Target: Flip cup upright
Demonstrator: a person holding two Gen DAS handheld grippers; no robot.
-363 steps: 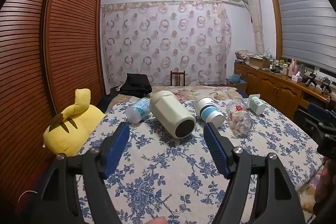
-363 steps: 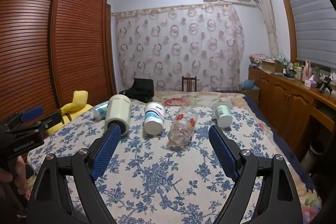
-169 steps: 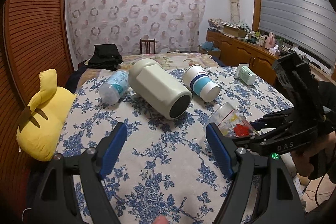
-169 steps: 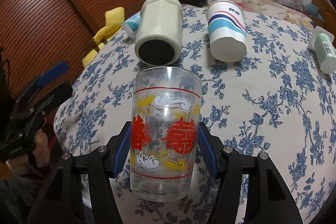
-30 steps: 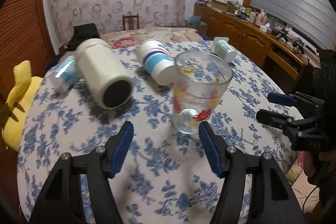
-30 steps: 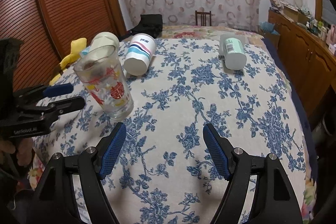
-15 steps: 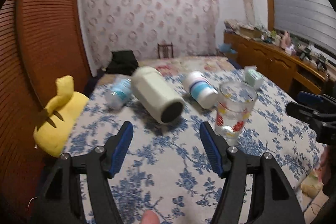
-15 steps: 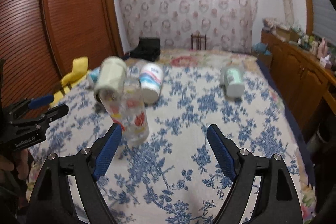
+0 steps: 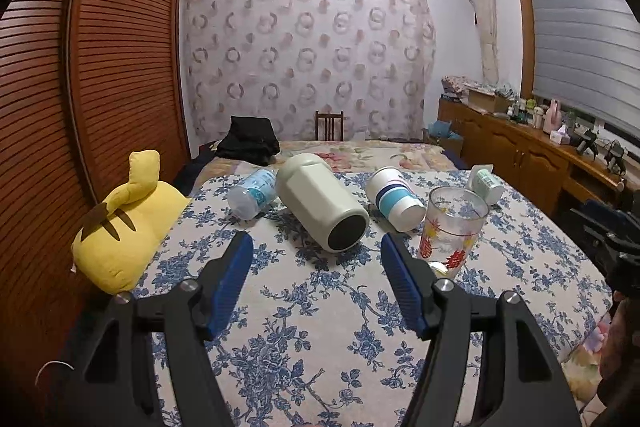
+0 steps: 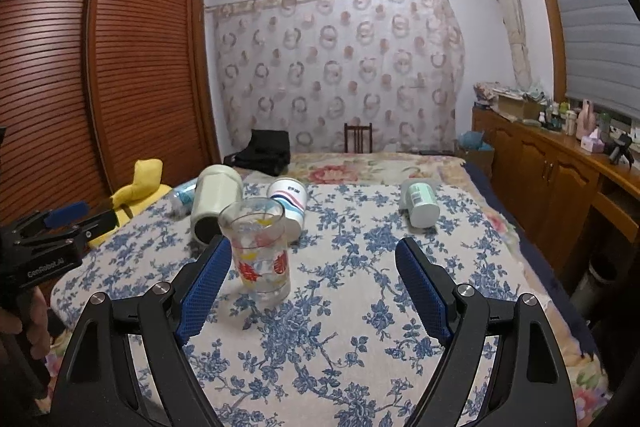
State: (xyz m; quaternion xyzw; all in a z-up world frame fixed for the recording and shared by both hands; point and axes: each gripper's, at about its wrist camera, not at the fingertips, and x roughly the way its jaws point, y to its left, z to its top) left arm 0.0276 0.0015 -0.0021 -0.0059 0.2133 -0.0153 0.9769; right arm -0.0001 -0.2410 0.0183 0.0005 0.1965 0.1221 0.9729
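Left wrist view: bed (image 9: 304, 339) under blue-floral cloth, louvred wardrobe alongside. Printed glass cup (image 9: 454, 227) upright, right of the released left tongs (image 9: 316, 281). Cream jar (image 9: 320, 201), paper cup (image 9: 394, 197) (both lying) behind.

Right wrist view: right tongs (image 10: 310, 285) released, empty; cup (image 10: 260, 247) by the left finger, untouched.

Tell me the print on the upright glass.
The glass is clear with red characters, yellow motifs and thin red bands, clearest in the right wrist view.
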